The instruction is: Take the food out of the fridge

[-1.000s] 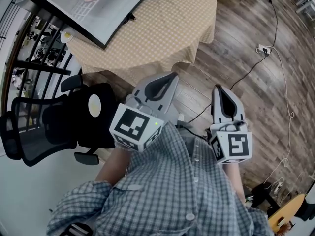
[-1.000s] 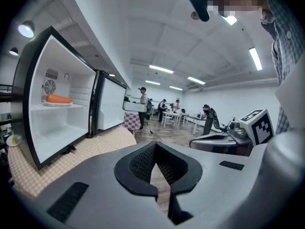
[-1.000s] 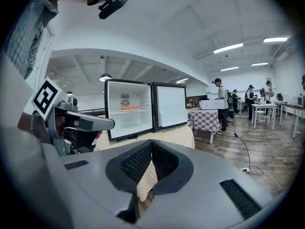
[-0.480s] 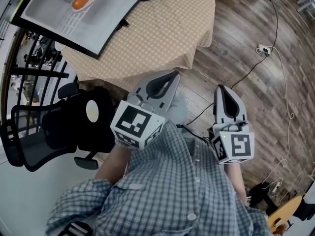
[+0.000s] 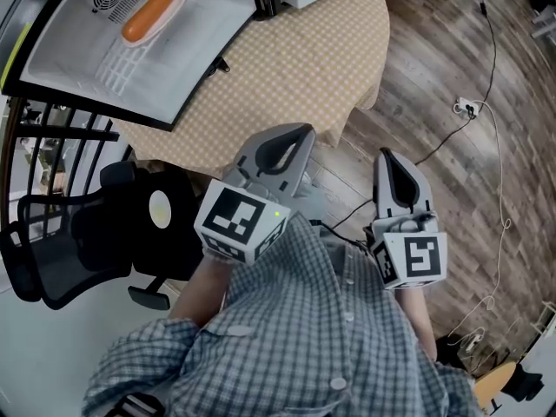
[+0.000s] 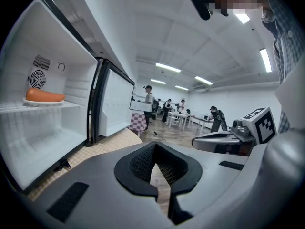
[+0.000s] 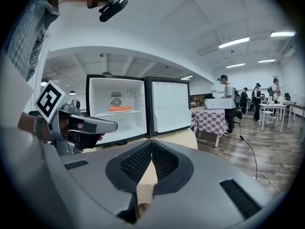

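"Has the food come out yet?"

"No. The orange food lies untouched on the shelf of the open fridge. The left gripper and right gripper are well short of it, fingers pressed together on nothing."

"And the room?"

"The fridge stands on a table with a tan checked cloth. There's a wooden floor, trailing cables and a black chair."

food: long, orange | lying on shelf | fridge: door open

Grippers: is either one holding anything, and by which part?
Nothing is held. The left gripper and right gripper are both shut and empty; the orange food lies on the fridge shelf.
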A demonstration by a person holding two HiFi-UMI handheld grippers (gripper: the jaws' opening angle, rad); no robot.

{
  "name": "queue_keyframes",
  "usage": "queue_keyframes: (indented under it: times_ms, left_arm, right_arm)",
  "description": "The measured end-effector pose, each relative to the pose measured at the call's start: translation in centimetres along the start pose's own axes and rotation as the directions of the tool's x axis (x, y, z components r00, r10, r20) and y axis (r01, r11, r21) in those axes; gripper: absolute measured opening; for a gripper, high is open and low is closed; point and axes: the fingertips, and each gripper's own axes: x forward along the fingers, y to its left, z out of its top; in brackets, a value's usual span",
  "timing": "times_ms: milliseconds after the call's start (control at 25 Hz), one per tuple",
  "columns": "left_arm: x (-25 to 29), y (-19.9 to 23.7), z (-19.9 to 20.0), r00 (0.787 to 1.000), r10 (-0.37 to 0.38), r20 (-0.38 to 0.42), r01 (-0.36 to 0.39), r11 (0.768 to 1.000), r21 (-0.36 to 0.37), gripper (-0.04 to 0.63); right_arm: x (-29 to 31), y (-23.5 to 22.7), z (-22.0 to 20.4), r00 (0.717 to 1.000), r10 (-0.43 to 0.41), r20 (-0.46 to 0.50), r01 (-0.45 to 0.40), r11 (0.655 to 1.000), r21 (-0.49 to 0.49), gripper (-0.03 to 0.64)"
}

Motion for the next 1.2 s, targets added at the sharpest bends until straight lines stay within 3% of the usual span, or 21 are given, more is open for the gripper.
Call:
queue_keyframes:
  times_ms: [600, 840, 1200]
  left_arm:
    - [4.1, 7.0, 2.6, 0.998, 0.051, 0.046, -0.051, 0.999, -0.010, -0.003]
    - [3.9, 7.5, 3.0, 0.998, -0.007, 0.067, 0.009, 0.999, -0.032, -0.002]
    - [-0.3, 10.1, 1.8, 0.984, 0.165, 0.069, -0.161, 0.985, -0.069, -0.002]
  right_arm:
    - [7.9, -1.2, 4.0, 0.999, 0.047, 0.013, -0.046, 0.997, -0.057, 0.010]
    - [10.4, -0.3, 4.5, 0.995, 0.096, 0.021, -0.093, 0.992, -0.085, 0.011]
    - [13.1, 1.5, 4.8, 0.980, 0.197, -0.019, -0.197, 0.979, -0.042, 0.011]
